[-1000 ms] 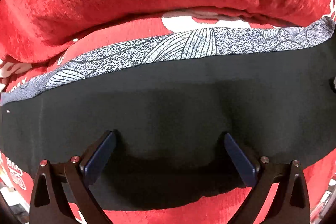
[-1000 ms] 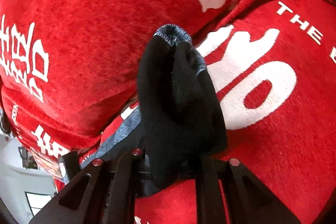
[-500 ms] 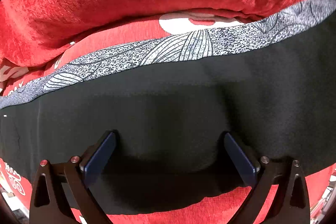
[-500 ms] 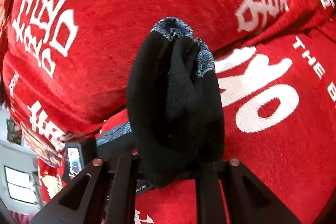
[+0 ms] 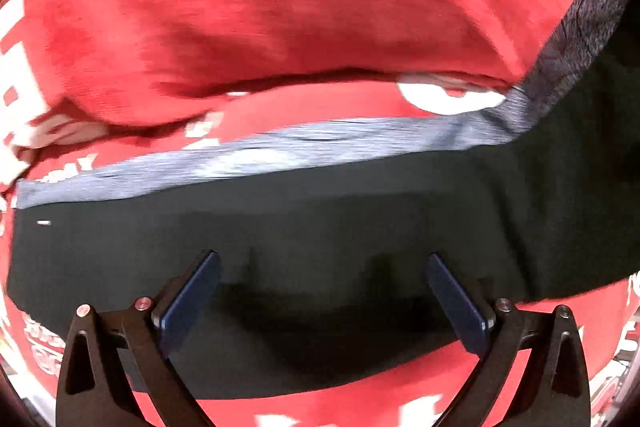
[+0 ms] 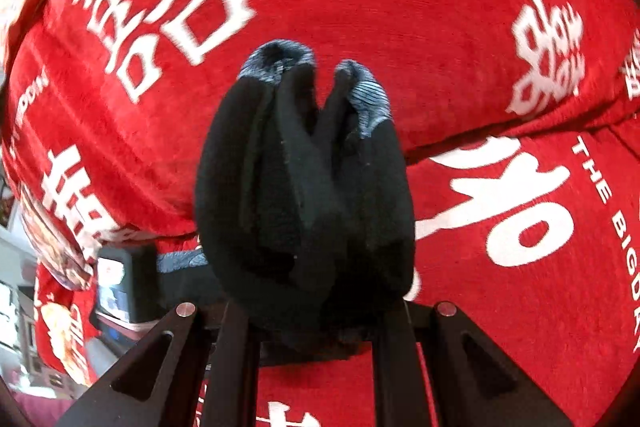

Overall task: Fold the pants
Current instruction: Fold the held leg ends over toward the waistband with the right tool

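1. Left wrist view: we see the pants (image 5: 320, 227) spread flat as a wide black band across the red blanket (image 5: 280, 19), a grey patterned strip along their 12 o'clock edge. The left claw (image 5: 322, 291) hangs over the black cloth, jaws spread wide, nothing between them.
2. Right wrist view only: the right claw (image 6: 316, 311) is clamped on a bunched end of the pants (image 6: 304, 187), which stands up in thick folds with grey trim at 12 o'clock.
3. The cloth looks soft and matte; the blanket is plush with white lettering.
4. At 8 o'clock in the right view, a dark device (image 6: 120, 283) and blurred room clutter show.
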### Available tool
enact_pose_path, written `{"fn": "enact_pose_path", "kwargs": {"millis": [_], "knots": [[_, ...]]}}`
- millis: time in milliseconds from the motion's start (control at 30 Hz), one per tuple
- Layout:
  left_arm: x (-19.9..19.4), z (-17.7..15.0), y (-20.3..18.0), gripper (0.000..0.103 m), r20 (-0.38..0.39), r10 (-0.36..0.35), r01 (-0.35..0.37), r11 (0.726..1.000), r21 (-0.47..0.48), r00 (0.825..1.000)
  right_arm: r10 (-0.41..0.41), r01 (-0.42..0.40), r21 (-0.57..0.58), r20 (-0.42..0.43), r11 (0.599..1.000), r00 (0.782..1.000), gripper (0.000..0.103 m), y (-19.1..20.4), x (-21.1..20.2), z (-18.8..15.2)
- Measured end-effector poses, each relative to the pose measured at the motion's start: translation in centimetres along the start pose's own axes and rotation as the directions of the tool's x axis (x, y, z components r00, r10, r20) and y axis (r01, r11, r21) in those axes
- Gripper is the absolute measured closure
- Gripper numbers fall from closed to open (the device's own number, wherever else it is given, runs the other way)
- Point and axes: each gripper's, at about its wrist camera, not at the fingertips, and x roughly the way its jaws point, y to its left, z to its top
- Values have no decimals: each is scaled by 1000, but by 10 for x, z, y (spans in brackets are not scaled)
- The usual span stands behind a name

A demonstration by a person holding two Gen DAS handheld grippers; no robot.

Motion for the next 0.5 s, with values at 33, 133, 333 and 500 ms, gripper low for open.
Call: {"fn": "enact_pose_path", "kwargs": {"millis": [33,133,333,500], "knots": [[-5,-3,22,0,3,15,-15,1000,-9,1000,-3,3,-15,1,1000,1000,89,10,1,-2],[-12,-13,72,0,-9,40,-41,998,-52,999,-3,2,-67,-14,998,1000,88,46,13,-13],[-18,-53,142,0,-44,85,-91,984,-156,995,-83,59,-239,-93,969,992,87,131,74,-59],[-12,-65,188,0,-59,80,-92,970,-226,995,-225,160,-362,-144,918,964,79,179,133,-109]]}}
